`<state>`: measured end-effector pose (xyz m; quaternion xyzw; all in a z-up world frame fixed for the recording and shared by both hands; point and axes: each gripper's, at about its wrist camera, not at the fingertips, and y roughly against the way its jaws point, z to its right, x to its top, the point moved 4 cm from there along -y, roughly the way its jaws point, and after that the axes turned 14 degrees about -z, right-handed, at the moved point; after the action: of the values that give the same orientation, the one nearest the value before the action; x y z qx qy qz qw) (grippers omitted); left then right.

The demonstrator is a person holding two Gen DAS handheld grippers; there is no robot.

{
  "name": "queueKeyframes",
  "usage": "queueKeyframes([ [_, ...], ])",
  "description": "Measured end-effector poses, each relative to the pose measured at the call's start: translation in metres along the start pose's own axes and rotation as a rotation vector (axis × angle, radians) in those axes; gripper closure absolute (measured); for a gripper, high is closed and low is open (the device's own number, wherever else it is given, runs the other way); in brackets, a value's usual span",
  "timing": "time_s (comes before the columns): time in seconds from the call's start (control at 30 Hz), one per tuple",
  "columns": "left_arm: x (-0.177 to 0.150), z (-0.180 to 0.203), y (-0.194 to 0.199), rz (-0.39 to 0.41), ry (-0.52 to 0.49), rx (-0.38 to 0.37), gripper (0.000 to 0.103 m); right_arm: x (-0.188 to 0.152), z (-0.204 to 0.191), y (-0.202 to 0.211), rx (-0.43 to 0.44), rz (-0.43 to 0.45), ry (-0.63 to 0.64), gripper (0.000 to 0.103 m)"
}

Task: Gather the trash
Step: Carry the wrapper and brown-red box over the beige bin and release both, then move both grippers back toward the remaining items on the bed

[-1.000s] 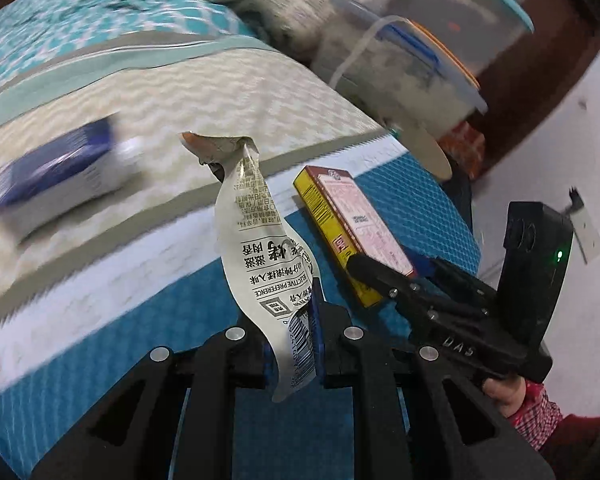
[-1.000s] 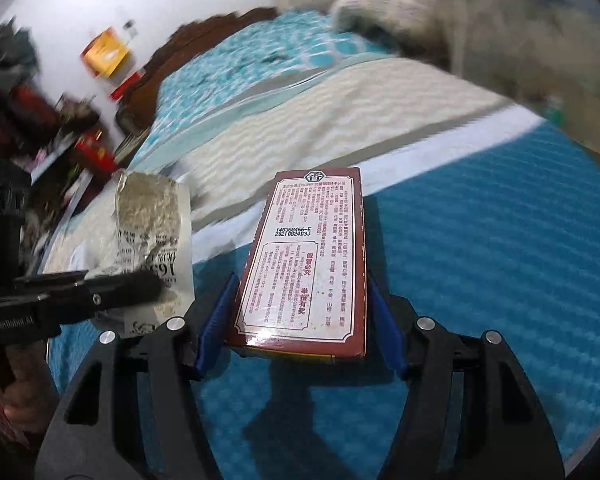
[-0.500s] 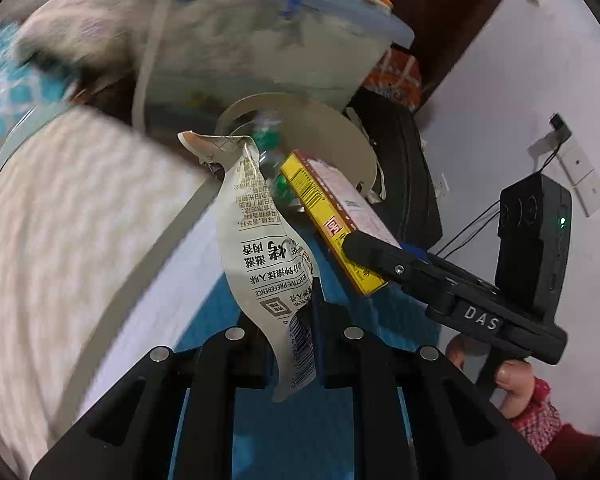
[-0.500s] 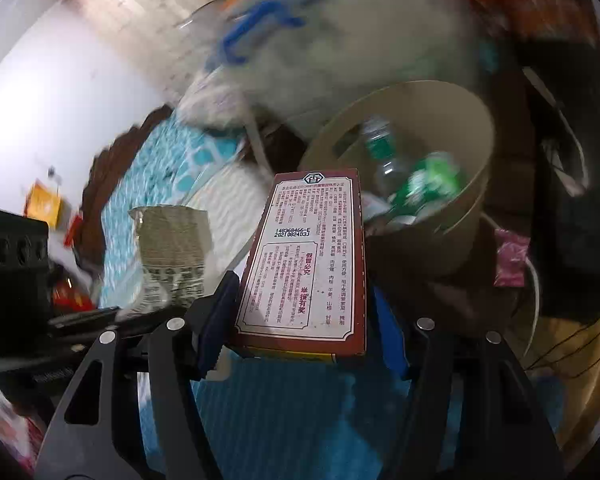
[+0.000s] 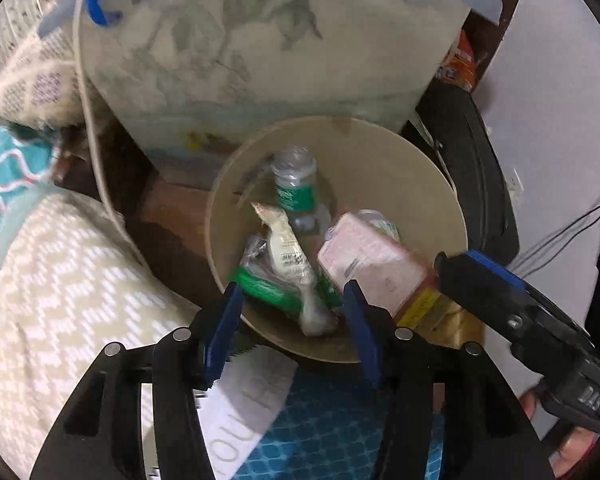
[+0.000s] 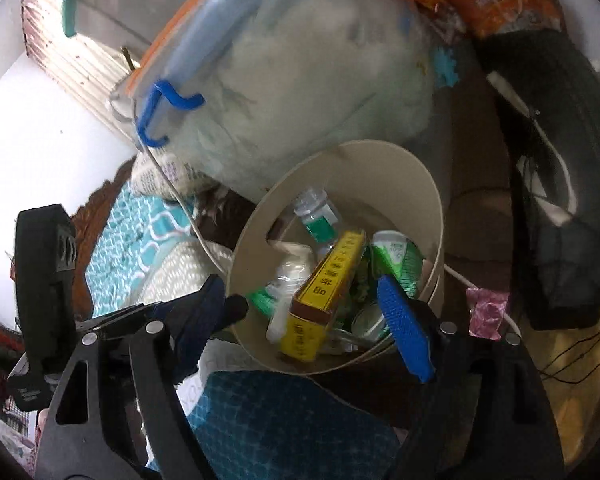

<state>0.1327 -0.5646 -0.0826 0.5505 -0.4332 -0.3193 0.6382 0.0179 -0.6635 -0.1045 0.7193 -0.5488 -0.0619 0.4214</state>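
Observation:
A round beige trash bin (image 5: 440, 184) (image 6: 428, 188) stands beside the bed. Inside lie a clear bottle with a green label (image 5: 294, 192) (image 6: 318, 222), green packaging (image 6: 396, 258), the white torn wrapper (image 5: 294, 264) and the red-and-yellow box (image 5: 374, 268) (image 6: 326, 292). My left gripper (image 5: 292, 320) is open and empty just above the bin's near rim. My right gripper (image 6: 304, 320) is open and empty above the bin; it shows at the right of the left wrist view (image 5: 480, 276).
A clear storage box with blue handles (image 5: 260, 40) (image 6: 284, 80) stands behind the bin. The bed with teal and beige covers (image 5: 60, 280) (image 6: 284, 424) is below and left. A black bag (image 6: 560, 184) and cables lie at the right. A white paper (image 5: 244, 404) lies on the bed edge.
Both grippers swung from the bed to above the bin and opened. The wrapper and the box dropped out of them into the bin.

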Motion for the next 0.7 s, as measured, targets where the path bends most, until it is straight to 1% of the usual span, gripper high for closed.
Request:
queueKeyframes([
  [0.1,-0.017,-0.012,0.024,0.054,0.038,-0.011,0.053,-0.015,-0.007,0.008,0.012,0.022,0.005,0.024],
  [0.2,-0.045,-0.026,0.049,0.114,0.092,-0.064,0.053,-0.041,-0.024,0.011,0.057,0.007,0.015,0.024],
  [0.27,-0.076,-0.041,0.063,0.143,0.143,-0.104,0.053,-0.061,-0.04,0.009,0.084,-0.015,0.035,0.024],
  [0.3,-0.09,-0.044,0.066,0.151,0.162,-0.109,0.052,-0.07,-0.048,0.006,0.098,-0.03,0.044,0.024],
  [0.37,-0.129,-0.059,0.072,0.163,0.21,-0.094,0.052,-0.092,-0.066,-0.003,0.129,-0.081,0.07,0.024],
  [0.43,-0.172,-0.074,0.074,0.164,0.254,-0.064,0.052,-0.116,-0.089,-0.018,0.156,-0.152,0.112,0.024],
  [0.5,-0.215,-0.091,0.077,0.157,0.303,-0.019,0.052,-0.143,-0.113,-0.037,0.169,-0.23,0.161,0.025],
  [0.53,-0.238,-0.102,0.077,0.148,0.334,0.0,0.052,-0.158,-0.128,-0.043,0.162,-0.254,0.201,0.025],
  [0.6,-0.283,-0.122,0.078,0.13,0.396,0.021,0.052,-0.182,-0.153,-0.055,0.178,-0.308,0.254,0.026],
  [0.7,-0.337,-0.148,0.088,0.12,0.469,0.061,0.052,-0.221,-0.193,-0.071,0.199,-0.391,0.335,0.028],
])
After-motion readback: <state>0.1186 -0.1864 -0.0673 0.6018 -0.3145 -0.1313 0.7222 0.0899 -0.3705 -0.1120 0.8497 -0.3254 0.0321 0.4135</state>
